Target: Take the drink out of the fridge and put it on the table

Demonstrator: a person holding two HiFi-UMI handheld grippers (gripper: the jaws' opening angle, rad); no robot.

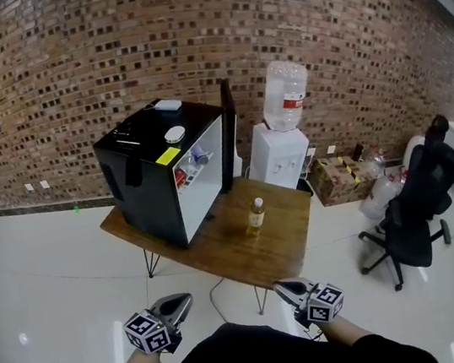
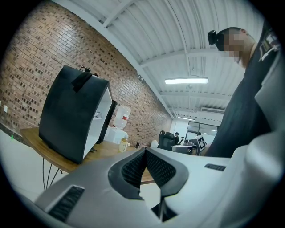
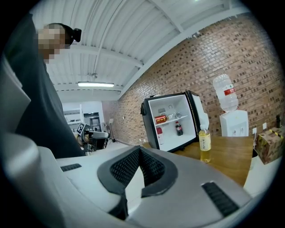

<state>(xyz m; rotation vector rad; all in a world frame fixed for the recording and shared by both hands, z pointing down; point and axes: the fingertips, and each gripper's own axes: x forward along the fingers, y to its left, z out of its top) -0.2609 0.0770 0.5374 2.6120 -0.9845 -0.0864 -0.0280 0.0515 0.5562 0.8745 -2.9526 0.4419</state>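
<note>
Both claws hang low, close to the person's body and well apart from everything else. The left claw (image 2: 144, 149) has its pads pressed together on nothing, and the right claw (image 3: 139, 148) is pressed together and empty too. Farther out, the drink (image 1: 255, 214), a yellow bottle, stands upright on the wooden worktop (image 1: 285, 248), near the front of the fridge (image 1: 137, 182).

By that, the placing looks done, so the careful course is to keep both claws away from the bottle. The fridge door (image 1: 229, 133) stands open, with a red can (image 3: 161, 119) and a dark bottle (image 3: 179, 128) inside. Any reach towards it should pass around the tall, tippable drink.
</note>
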